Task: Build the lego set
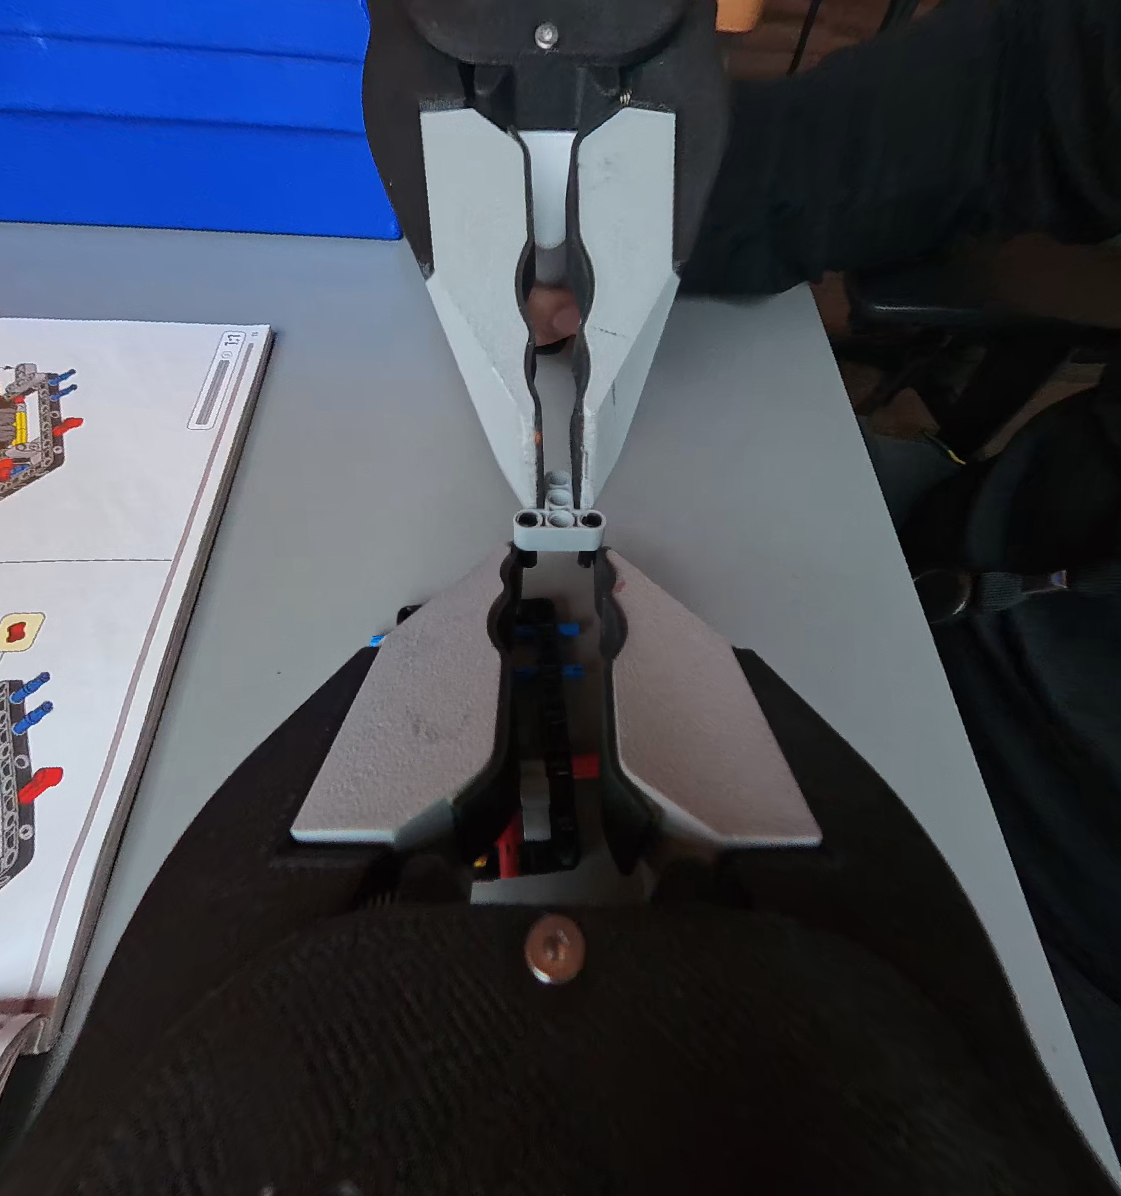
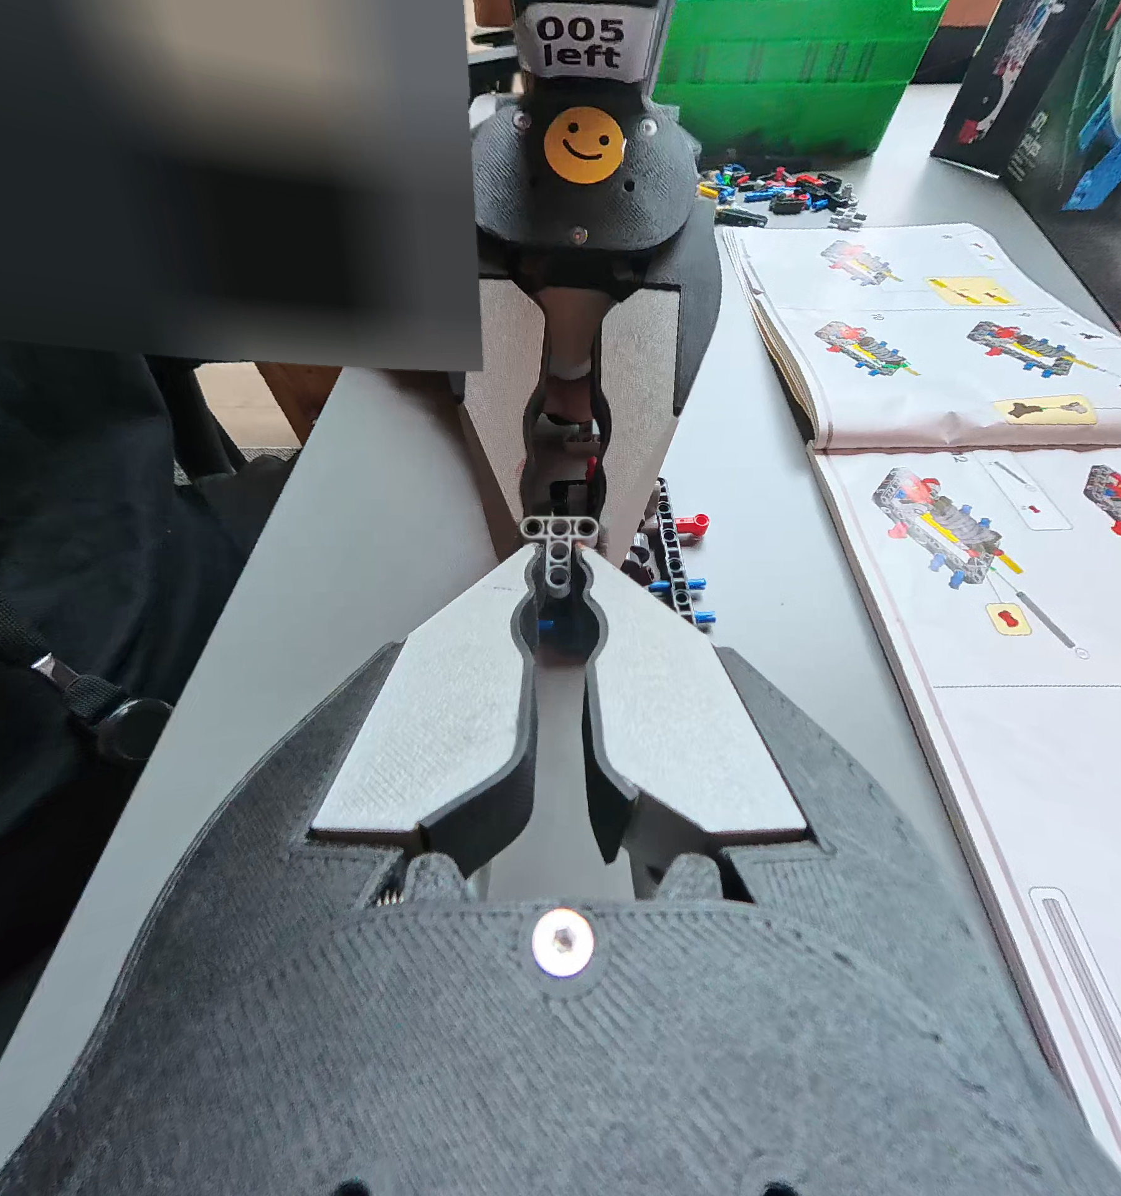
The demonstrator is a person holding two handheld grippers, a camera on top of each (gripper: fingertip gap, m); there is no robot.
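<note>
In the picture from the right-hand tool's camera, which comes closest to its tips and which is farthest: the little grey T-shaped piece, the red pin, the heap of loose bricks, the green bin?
1. Grey T-shaped piece: pinched at the right gripper's tips.
2. Red pin: just right of the tips, on the table.
3. Heap of loose bricks: far back, right.
4. Green bin: behind the heap, farthest.

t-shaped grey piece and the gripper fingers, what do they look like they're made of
T-shaped grey piece: likely hard moulded plastic, smooth with a slight sheen and clean round holes. Gripper fingers: apparently 3D-printed plastic, matt and grainy, with fine layer lines; their black inner pads look like rubber or soft plastic.
</note>
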